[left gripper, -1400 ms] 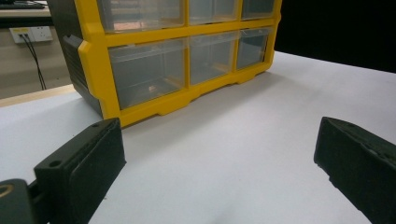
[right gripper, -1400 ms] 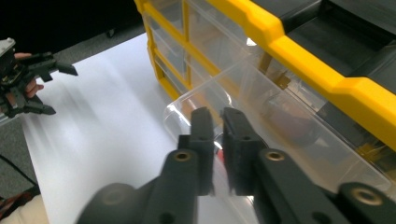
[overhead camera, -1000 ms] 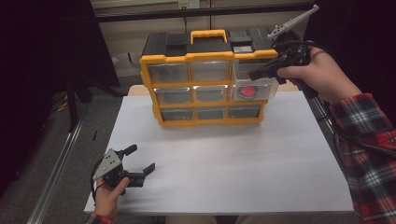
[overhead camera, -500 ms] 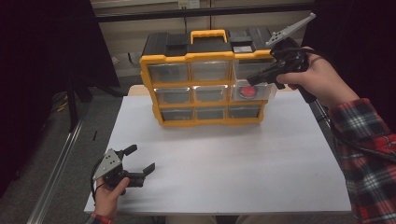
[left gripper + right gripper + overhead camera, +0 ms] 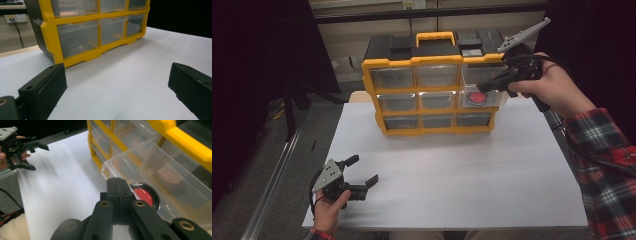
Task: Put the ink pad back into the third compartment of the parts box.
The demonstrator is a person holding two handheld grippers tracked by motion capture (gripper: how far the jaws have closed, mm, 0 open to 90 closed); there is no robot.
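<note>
White and bare, the rectangular tabletop [image 5: 452, 170] stretches in front of you, with dark surroundings on both sides and pale cabinet fronts behind it. At the far edge of the table stands a yellow-framed plastic organiser with clear drawers and a yellow carry handle on its black top [image 5: 434, 85]. It holds three rows of three drawers.

Your right gripper [image 5: 484, 87], held in your right hand [image 5: 552, 90] with a red plaid sleeve [image 5: 607, 160] behind it, reaches to the organiser's right side. In the right gripper view its black jaws are pressed flat together, with nothing visible between them. Their tips sit at the front rim of the clear drawer in the middle row, right column [image 5: 160, 172], which is pulled out from the frame. Inside that drawer lies a red round disc with a dark rim [image 5: 145, 196], just beyond the jaw tips. Whether the tips touch the rim, you cannot tell.

Your left gripper [image 5: 362, 172] rests low over the near left corner of the table, held in your left hand [image 5: 329, 210], well apart from the organiser. Its jaws are spread wide and hold nothing; in the left gripper view, bare white table shows between them, with the organiser's bottom row of drawers ahead.
</note>
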